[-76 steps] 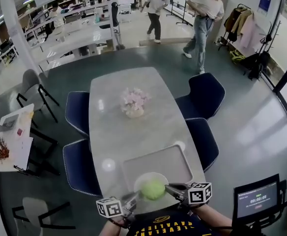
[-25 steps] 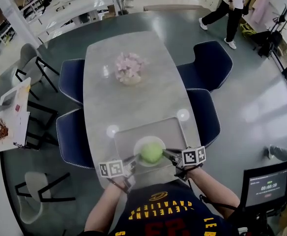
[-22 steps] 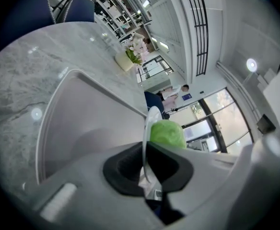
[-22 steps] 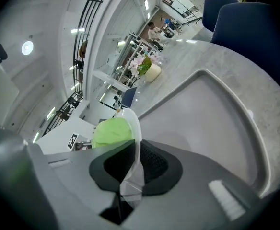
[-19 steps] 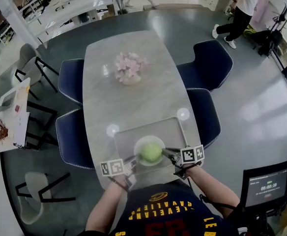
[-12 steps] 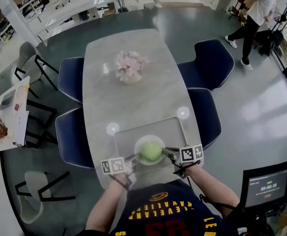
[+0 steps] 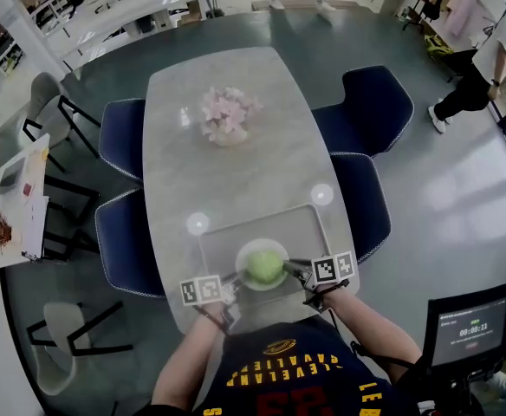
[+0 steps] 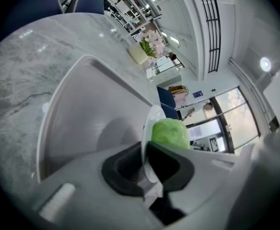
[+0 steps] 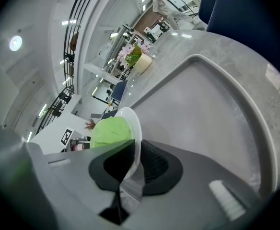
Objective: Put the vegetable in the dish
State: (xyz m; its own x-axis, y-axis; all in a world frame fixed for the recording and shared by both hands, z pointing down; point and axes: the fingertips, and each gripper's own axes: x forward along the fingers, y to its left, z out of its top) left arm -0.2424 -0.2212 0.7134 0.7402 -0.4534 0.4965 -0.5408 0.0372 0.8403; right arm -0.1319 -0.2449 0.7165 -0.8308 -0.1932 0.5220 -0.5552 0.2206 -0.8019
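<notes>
Left gripper (image 7: 234,277), right gripper (image 7: 290,269): each clamped on opposite rims of dish (image 7: 243,256); vegetable (image 7: 264,267) inside, midway between both, at tray (image 7: 236,228) near edge.

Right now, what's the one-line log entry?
left gripper: shut on dish | right gripper: shut on dish | green vegetable: in dish | dish: over tray

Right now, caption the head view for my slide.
Left gripper and right gripper pinch the white dish, green vegetable inside.
</notes>
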